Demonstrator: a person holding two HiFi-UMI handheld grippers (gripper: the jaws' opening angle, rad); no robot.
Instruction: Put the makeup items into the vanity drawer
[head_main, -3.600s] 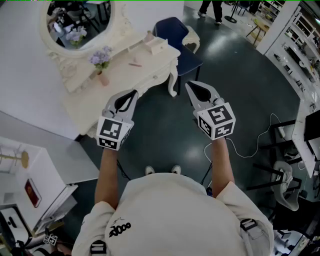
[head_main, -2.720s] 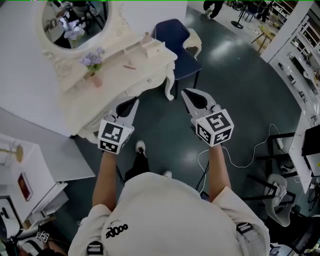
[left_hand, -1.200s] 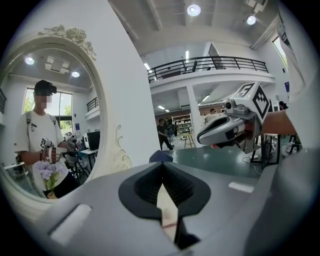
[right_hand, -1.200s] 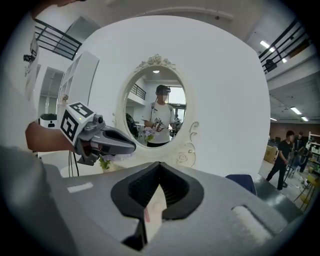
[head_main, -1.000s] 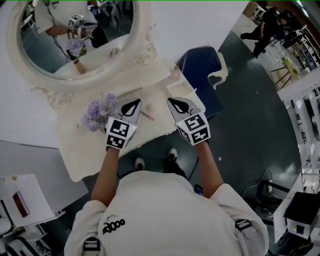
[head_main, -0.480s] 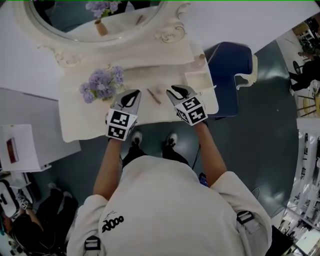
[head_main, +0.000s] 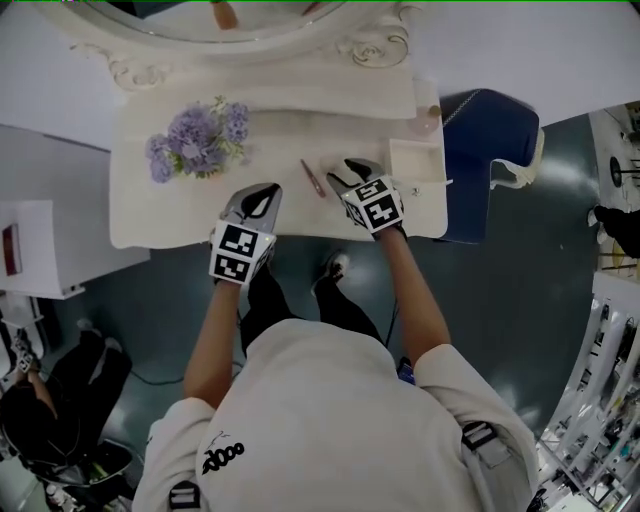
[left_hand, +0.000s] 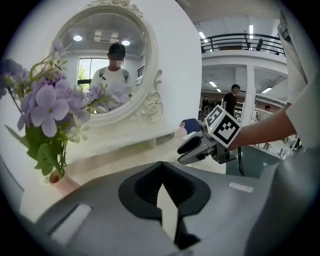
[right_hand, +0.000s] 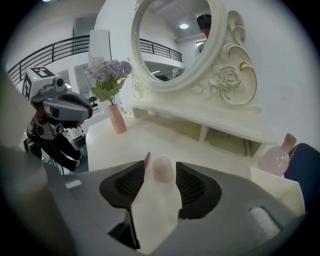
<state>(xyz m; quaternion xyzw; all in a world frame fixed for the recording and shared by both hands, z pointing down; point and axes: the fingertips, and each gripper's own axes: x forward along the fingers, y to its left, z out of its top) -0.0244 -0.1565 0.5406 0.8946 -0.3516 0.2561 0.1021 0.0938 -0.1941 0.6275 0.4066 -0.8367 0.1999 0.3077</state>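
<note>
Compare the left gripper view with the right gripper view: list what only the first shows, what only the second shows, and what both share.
Only the left gripper view: the left gripper's own jaws, shut with nothing in them, and the right gripper from outside. Only the right gripper view: the right gripper's own jaws, just opened wide, with a pale rounded item and a slim pencil showing in the gap, ungripped; the left gripper from outside. Both: the mirror, purple flowers, pink vase, cream vanity top.
</note>
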